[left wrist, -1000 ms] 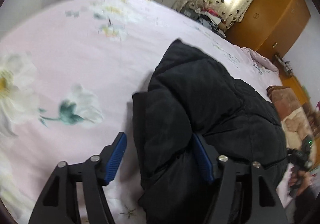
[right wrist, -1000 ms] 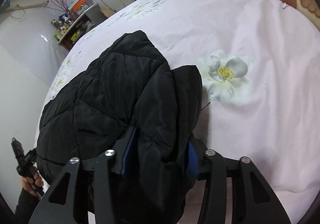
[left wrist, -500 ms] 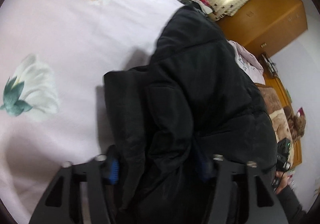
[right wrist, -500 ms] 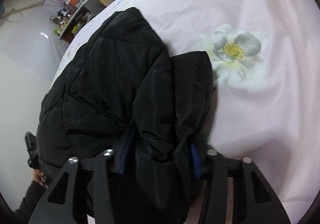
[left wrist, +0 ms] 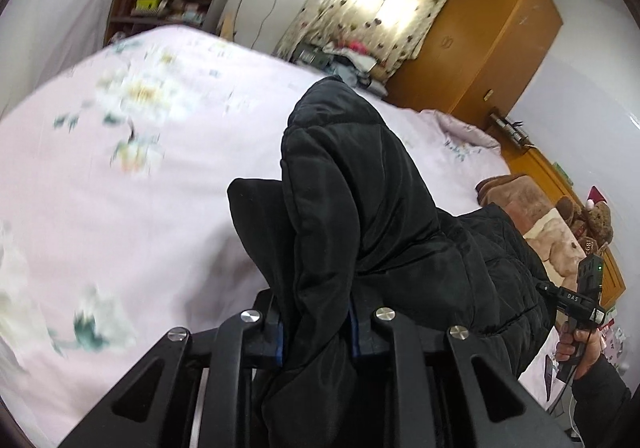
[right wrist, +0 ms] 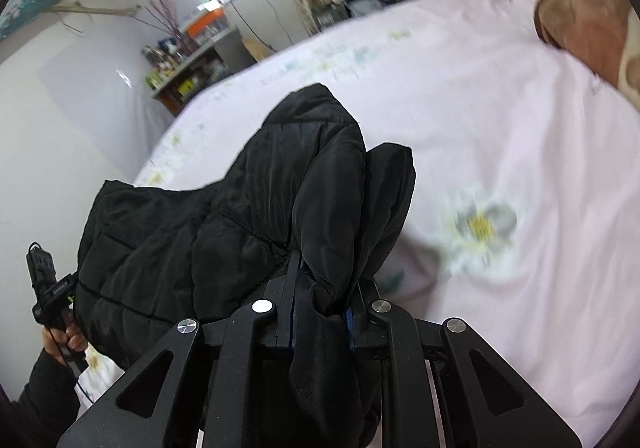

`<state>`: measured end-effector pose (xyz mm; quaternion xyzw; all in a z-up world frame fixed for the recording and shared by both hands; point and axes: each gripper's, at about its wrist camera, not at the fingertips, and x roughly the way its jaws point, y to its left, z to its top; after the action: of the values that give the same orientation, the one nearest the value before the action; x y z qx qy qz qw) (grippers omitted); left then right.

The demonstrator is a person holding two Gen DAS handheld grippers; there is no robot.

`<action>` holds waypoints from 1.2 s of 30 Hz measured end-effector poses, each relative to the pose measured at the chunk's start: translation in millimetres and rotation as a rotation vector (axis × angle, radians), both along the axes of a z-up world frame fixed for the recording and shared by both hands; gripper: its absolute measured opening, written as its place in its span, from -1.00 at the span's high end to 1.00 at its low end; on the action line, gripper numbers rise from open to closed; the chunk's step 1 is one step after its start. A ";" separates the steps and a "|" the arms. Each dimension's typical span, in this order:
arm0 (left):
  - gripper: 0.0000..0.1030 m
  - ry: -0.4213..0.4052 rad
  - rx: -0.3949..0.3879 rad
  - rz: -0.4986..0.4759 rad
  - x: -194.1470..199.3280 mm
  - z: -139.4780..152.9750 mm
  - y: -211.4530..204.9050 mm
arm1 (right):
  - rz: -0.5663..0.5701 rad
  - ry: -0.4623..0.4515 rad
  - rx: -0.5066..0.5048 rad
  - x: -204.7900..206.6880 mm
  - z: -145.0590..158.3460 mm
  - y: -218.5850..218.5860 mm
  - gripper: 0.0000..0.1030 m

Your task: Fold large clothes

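Raised off the bedsheet (left wrist: 120,208), black puffer jacket (left wrist: 360,208) bunched, quilted, both ends clamped

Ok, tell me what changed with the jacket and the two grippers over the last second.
The left gripper, open beside the black jacket a second ago, has closed on a bunched edge of it. Both grippers have lifted: the jacket now hangs up off the pink bedsheet between them, and more of the room shows behind. The right gripper stays clamped on the jacket's other edge, and the jacket stays folded over.
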<state>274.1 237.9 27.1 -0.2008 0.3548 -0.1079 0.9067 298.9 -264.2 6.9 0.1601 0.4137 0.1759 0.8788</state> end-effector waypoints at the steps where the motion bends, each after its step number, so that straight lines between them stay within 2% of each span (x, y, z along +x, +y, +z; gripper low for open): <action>1: 0.57 -0.013 0.003 -0.001 4.6 6.3 2.5 | -0.001 -0.013 0.009 1.2 4.2 -0.6 0.69; 5: 0.57 -0.065 0.021 -0.002 24.8 28.1 13.1 | -0.003 -0.068 0.037 18.5 22.2 8.9 0.69; 10: 0.56 -0.062 0.055 0.009 52.0 22.8 24.5 | -0.010 -0.079 0.056 51.6 15.1 26.9 0.69; 12: 0.54 -0.032 0.082 0.013 62.8 7.1 25.6 | -0.013 -0.060 0.048 62.1 1.3 30.8 0.68; 14: 0.52 0.036 0.111 0.027 74.0 -20.9 26.9 | -0.015 -0.024 0.031 70.5 -13.8 34.5 0.65; 17: 0.41 0.157 0.156 0.077 82.6 -70.7 26.9 | -0.043 0.089 -0.025 83.4 -54.3 36.8 0.52; 18: 0.36 0.181 0.138 0.096 80.6 -83.2 31.4 | -0.057 0.123 -0.038 84.6 -66.4 35.2 0.45; 19: 0.30 0.189 0.112 0.113 77.4 -91.1 36.0 | -0.073 0.146 -0.039 84.5 -75.6 32.1 0.29; 21: 0.18 0.179 0.092 0.130 71.2 -95.2 40.7 | -0.073 0.156 -0.021 81.4 -80.0 28.1 0.22; 23: 0.07 0.180 0.087 0.141 66.5 -91.0 43.6 | -0.074 0.154 -0.034 77.4 -73.6 25.5 0.13; 26: 0.07 0.174 0.069 0.168 54.0 -76.6 50.1 | -0.080 0.124 -0.066 66.3 -54.8 22.1 0.11; 30: 0.10 0.095 0.066 0.215 23.6 -48.3 58.0 | -0.113 0.042 -0.101 41.7 -22.7 17.5 0.11; 32: 0.09 0.049 0.061 0.200 7.6 -35.8 55.3 | -0.109 -0.003 -0.093 24.6 -9.1 20.0 0.11; 34: 0.09 0.027 0.089 0.160 -5.1 -30.5 41.4 | -0.083 -0.024 -0.107 8.8 -2.0 29.8 0.11; 36: 0.09 0.050 0.125 0.128 -10.0 -37.7 26.7 | -0.042 -0.031 -0.120 1.2 -2.6 43.8 0.11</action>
<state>264.1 264.6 -10.6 -0.1689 0.3698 -0.0224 0.9134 300.1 -220.5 4.4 0.1128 0.4065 0.1347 0.8966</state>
